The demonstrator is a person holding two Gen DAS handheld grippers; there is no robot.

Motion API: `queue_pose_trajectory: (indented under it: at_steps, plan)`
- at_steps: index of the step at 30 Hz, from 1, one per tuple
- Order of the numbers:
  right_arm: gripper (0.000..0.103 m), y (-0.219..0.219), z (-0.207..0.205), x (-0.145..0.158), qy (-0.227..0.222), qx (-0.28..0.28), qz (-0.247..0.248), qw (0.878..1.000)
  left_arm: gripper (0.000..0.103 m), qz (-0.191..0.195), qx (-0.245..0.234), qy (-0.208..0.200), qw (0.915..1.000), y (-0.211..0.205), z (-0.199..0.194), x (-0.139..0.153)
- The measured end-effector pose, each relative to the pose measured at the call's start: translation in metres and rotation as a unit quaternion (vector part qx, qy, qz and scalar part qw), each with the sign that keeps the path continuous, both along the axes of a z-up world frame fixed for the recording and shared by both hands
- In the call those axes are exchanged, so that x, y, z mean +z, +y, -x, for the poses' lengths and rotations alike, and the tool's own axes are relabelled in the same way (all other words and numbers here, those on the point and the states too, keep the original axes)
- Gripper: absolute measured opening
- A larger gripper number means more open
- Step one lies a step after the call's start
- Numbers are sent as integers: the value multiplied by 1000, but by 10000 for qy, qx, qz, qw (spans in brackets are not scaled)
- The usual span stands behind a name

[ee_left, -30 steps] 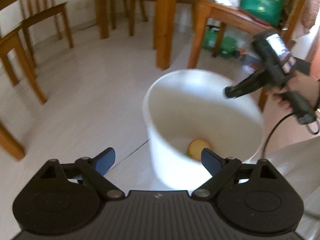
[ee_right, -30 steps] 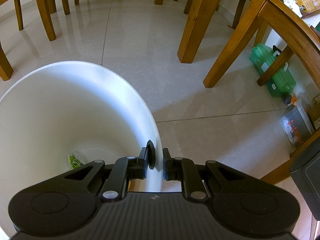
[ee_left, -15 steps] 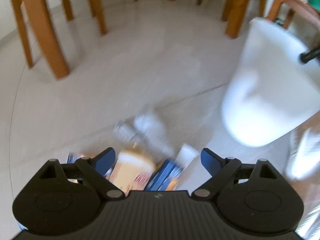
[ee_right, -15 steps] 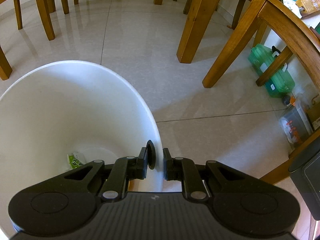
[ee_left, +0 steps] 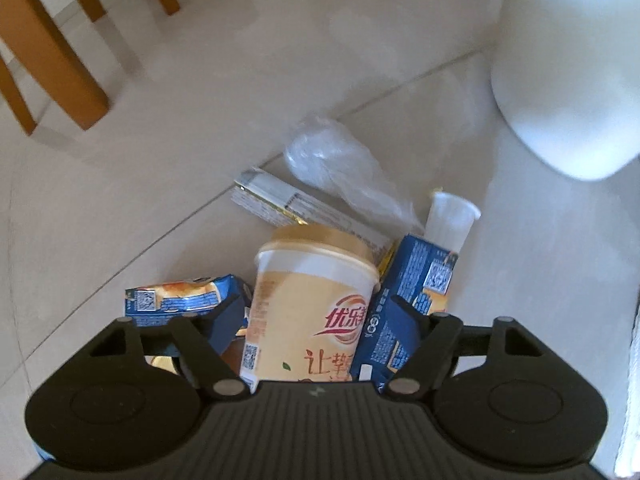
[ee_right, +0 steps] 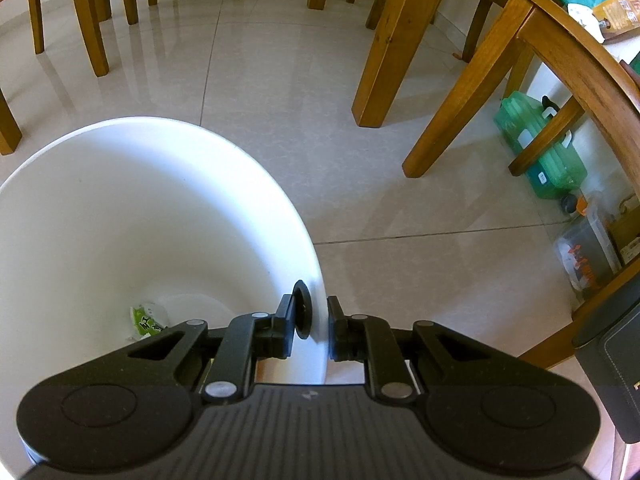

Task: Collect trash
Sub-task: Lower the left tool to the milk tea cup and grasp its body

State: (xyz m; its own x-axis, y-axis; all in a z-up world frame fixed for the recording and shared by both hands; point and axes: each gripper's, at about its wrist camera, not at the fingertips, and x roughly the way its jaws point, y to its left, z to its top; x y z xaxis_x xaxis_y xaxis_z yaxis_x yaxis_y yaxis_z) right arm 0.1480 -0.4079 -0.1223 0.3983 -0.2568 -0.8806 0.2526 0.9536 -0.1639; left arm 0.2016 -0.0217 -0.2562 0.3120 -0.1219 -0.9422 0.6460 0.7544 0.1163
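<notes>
A cream milk-tea cup (ee_left: pixel 308 304) stands on the tiled floor in a small heap of trash. Around it lie a blue snack packet (ee_left: pixel 176 300), a blue carton (ee_left: pixel 416 276), a small white plastic cup (ee_left: pixel 450 220), a clear plastic bag (ee_left: pixel 336 164) and a white-gold box (ee_left: pixel 280 200). My left gripper (ee_left: pixel 316 312) points steeply down over the heap; its jaws are closing with the cream cup between them, and I see no firm press. My right gripper (ee_right: pixel 316 320) is shut on the rim of the white bin (ee_right: pixel 120 208), which has a green wrapper (ee_right: pixel 146 320) at its bottom.
The white bin (ee_left: pixel 568 80) stands right of the heap. Wooden chair legs (ee_left: pixel 52 52) rise at the far left. Beyond the bin stand a thick table leg (ee_right: pixel 388 52), a green container (ee_right: pixel 540 148) and a clear box (ee_right: pixel 588 252) under a chair.
My left gripper swung away from over the bin and dropped down to the trash heap, with its fingers drawing in around the cream cup. The right gripper and the bin stayed still.
</notes>
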Motion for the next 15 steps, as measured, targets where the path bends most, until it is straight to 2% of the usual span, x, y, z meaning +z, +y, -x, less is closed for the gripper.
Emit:
queue_pose_trajectory:
  at_steps: [3,8,12,15]
  plan:
    - [19,-1,0,0,-6,-3,-12,10000,75,-146,-114,69,9998,-2,-2,-10]
    - [19,0,0,1,-1,-18,-3,10000,75,-272,-37,164,9995,1,-5,-22]
    - [19,0,0,0,0,-2,14,10000,74,-97,278,232,9993,7,-10,-23]
    - [19,1,0,1,-1,-19,6,10000,73,-114,296,188,9993,7,-7,-21]
